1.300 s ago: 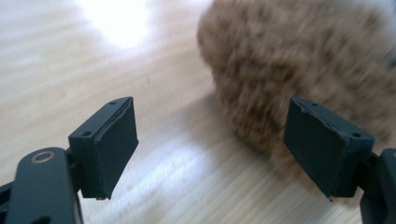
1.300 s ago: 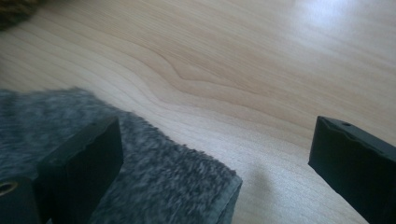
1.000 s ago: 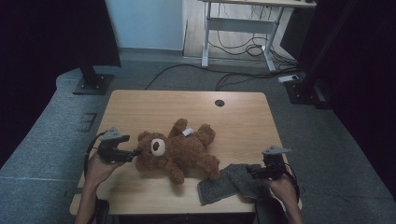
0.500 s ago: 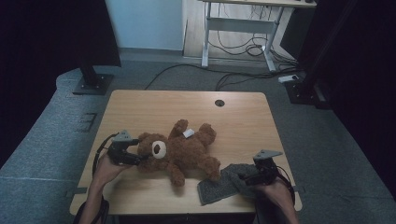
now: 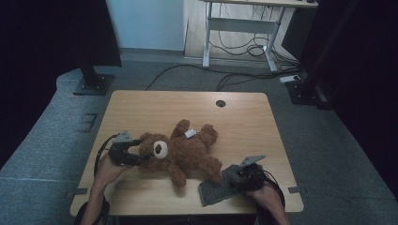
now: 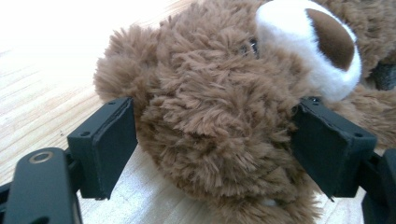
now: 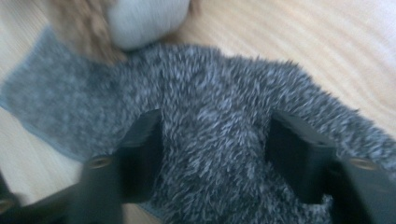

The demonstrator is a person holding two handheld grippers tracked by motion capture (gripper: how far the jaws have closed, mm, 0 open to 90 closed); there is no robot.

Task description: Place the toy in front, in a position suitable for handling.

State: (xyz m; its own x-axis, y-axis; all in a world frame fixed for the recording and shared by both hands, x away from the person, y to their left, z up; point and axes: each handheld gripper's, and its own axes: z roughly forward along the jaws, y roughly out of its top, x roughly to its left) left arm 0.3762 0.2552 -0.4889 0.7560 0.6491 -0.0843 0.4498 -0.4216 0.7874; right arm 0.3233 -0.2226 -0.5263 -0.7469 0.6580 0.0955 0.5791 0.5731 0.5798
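Wooden table (image 5: pixel 141 105), shaggy brown teddy bear (image 5: pixel 185 152), seemingly fuzzy grey cloth (image 5: pixel 218 190)

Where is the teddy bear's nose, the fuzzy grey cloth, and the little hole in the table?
Teddy bear's nose (image 6: pixel 334 39), left gripper view, on the brown tip of the white snout.
Fuzzy grey cloth (image 5: pixel 213 190), high view, on its flat front part.
Table hole (image 5: pixel 220 103), high view, on the dark round opening.
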